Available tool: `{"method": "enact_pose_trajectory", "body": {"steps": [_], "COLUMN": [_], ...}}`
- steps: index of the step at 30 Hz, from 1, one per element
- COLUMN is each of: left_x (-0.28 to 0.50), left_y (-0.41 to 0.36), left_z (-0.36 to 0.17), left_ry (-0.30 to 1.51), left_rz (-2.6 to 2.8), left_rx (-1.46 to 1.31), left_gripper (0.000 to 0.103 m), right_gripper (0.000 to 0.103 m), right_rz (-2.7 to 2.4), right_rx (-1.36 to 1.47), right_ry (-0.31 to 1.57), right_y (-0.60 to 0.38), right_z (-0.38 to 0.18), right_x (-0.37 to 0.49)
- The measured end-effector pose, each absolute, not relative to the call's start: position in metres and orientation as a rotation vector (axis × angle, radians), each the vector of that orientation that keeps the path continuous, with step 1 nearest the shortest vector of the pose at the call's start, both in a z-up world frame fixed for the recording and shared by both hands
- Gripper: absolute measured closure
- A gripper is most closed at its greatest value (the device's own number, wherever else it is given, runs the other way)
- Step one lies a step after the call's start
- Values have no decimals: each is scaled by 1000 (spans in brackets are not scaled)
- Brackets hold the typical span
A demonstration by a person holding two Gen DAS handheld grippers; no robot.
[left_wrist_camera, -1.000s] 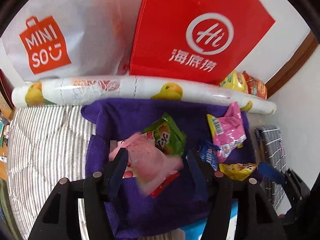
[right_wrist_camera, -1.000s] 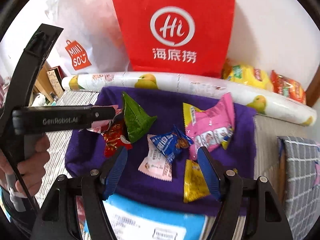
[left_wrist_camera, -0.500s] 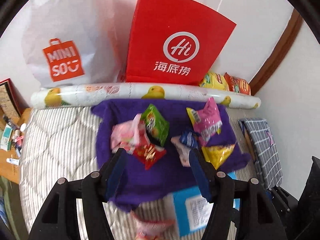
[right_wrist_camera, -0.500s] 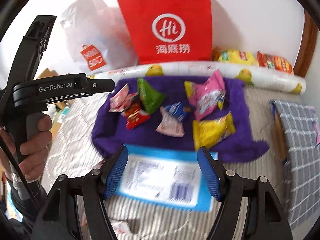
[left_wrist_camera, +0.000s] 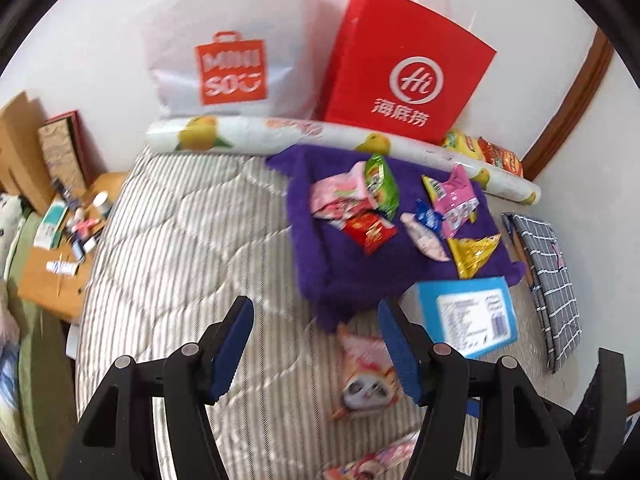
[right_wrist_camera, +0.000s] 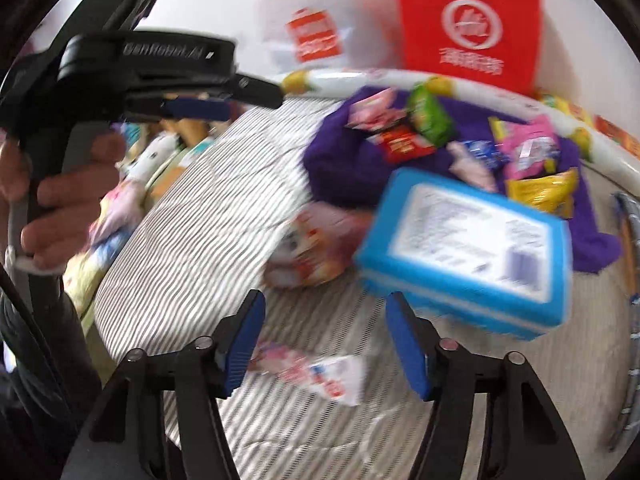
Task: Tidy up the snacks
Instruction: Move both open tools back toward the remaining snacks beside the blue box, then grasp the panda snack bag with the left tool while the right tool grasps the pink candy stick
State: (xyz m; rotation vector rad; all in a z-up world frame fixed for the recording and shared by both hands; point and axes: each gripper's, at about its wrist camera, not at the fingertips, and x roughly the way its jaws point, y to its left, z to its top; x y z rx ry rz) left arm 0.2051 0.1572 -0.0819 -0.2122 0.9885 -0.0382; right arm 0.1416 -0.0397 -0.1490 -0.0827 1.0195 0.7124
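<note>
Left hand-held gripper (left_wrist_camera: 316,344) spread, empty, over the striped bed (left_wrist_camera: 180,240); right hand-held gripper (right_wrist_camera: 324,334) closing on nothing. Blue box (right_wrist_camera: 468,248) at two o'clock, purple towel (left_wrist_camera: 320,248) beyond.

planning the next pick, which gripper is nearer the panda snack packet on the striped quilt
Left, as far as these views show. The left gripper hovers with the panda snack packet just ahead between its open fingers; the right gripper sits farther back.

Small bright snack packets (left_wrist_camera: 384,216) heaped on purple towel (left_wrist_camera: 316,264), blue box (left_wrist_camera: 468,316) beside it
</note>
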Motion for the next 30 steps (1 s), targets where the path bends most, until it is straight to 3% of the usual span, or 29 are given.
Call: {"method": "enact_pose_trajectory", "body": {"steps": [13, 25, 28, 30], "left_x": [159, 147, 143, 142], "left_y": [190, 189, 188, 188], "left_z": [-104, -109, -109, -109], "left_ry": [1002, 1006, 1002, 999], "left_rz": [-17, -37, -36, -37], "left_rx": [-267, -281, -272, -273], "left_gripper": [41, 40, 40, 41], "right_gripper": [41, 41, 52, 76], "right_rz": [806, 760, 721, 687], "right_rx": [46, -213, -297, -366], "right_ry": [1243, 1145, 1109, 1045], "right_y": [-32, 1, 14, 17], "right_z": [-194, -195, -202, -202], "right_x": [134, 90, 84, 78]}}
